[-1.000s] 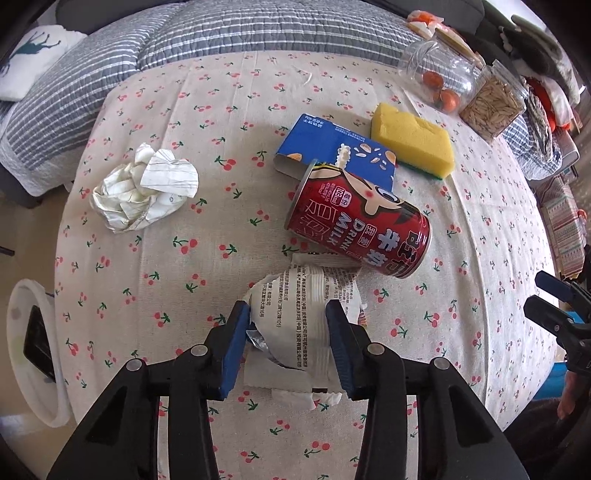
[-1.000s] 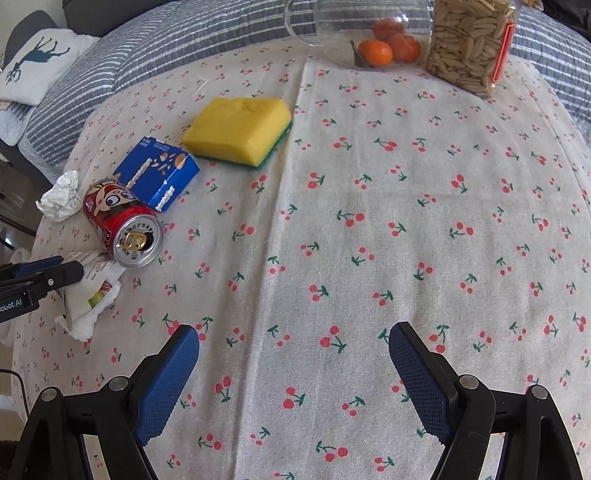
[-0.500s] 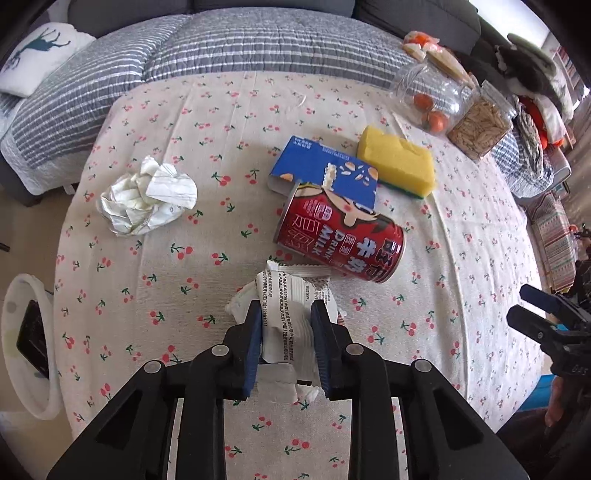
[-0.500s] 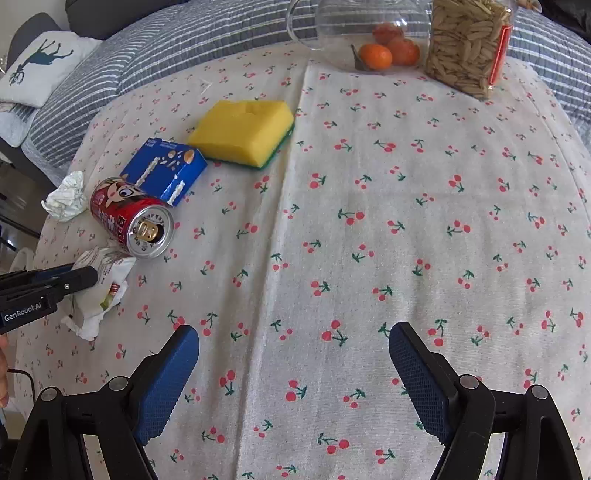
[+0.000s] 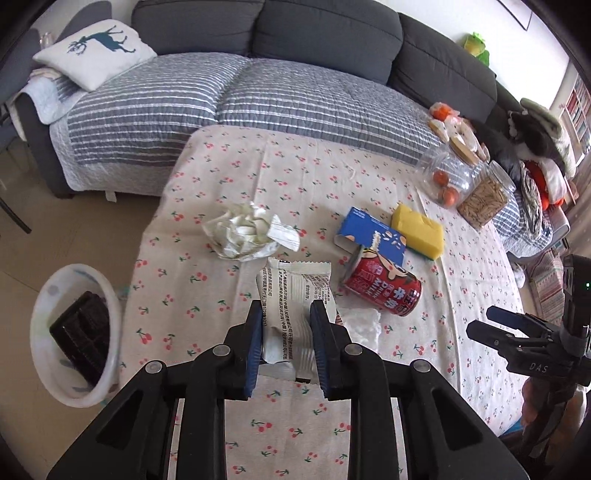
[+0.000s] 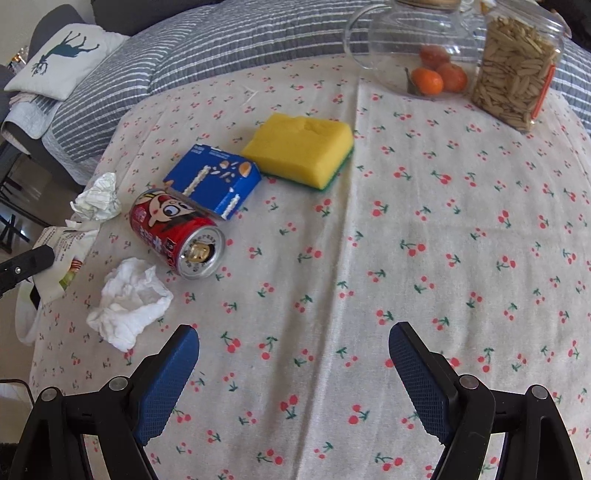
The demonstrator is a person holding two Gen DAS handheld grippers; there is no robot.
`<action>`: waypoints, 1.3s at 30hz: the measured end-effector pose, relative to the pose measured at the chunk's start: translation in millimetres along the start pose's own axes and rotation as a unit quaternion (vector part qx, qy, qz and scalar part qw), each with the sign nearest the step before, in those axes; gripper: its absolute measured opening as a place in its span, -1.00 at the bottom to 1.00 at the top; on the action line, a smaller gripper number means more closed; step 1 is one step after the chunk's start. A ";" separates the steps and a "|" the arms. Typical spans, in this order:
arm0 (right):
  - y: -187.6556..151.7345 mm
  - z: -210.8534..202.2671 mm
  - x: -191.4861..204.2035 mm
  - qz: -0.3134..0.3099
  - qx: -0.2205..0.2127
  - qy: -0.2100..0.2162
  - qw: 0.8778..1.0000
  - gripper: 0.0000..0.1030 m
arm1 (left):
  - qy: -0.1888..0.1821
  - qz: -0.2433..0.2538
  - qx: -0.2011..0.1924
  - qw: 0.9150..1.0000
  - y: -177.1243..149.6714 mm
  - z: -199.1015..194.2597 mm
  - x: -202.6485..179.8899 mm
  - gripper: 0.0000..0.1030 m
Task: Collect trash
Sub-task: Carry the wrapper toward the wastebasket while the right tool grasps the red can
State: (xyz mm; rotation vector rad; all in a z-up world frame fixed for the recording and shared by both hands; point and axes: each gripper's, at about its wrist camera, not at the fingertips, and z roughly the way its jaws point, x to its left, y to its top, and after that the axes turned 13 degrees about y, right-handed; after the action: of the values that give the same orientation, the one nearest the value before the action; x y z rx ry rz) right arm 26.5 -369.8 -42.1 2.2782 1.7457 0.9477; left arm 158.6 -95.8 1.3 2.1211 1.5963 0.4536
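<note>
L gripper [image 5: 284, 332] is clamped on a wrapper [image 5: 295, 295], a crinkly white foil packet w/ fine black print and crimped top edge, held up off the table [image 6: 424, 229]. R gripper [image 6: 293, 373] is spread wide w/ nothing between its blue textured pads, low over bare cloth. On the table: a soft white tissue [image 6: 127, 302] wad just beside a red can [image 6: 177, 232] lying on its side, shiny metal end facing the R cam; a blue carton [image 6: 212, 179] touching the can's far side; a yellow sponge [image 6: 299, 147] w/ green scrub base next to the carton; a crumpled paper [image 5: 249, 230] ball nr the L edge. Far side: clear jar [image 6: 413, 44] w/ oranges, beside a jar of seeds [image 6: 513, 74]. Table wears a cream cloth w/ small cherry print, slightly creased. On the floor to the L, a round white bin [image 5: 74, 332] w/ a dark tray inside. Behind, a grey sofa [image 5: 321, 33] under a striped quilt, w/ a deer cushion [image 5: 96, 48].
</note>
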 end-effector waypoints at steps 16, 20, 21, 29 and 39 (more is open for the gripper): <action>50.7 81.3 58.4 -0.076 0.034 0.015 0.996 0.70 | 0.059 -0.080 0.005 0.995 -20.8 -2.3 125.2 -0.47; 54.1 102.9 69.0 -0.109 0.051 0.011 0.993 0.69 | 0.065 -0.094 0.010 0.993 -25.2 -0.7 143.9 -0.47; 54.4 107.5 70.0 -0.115 0.055 0.009 0.992 0.69 | 0.066 -0.097 0.010 0.993 -26.2 -0.7 148.1 -0.47; 48.8 130.8 70.2 -0.133 0.085 -0.002 0.987 0.24 | 0.073 -0.128 0.007 0.989 -30.4 -2.1 179.3 -0.47; 48.0 91.8 101.4 -0.133 0.036 0.052 0.989 0.12 | 0.110 -0.169 0.017 0.979 -37.8 12.9 224.5 -0.47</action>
State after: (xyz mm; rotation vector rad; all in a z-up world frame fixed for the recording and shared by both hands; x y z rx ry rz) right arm 130.0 -268.9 -52.8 1.9981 2.0945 0.9792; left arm 196.9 126.7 -30.8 1.8202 2.0566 0.5630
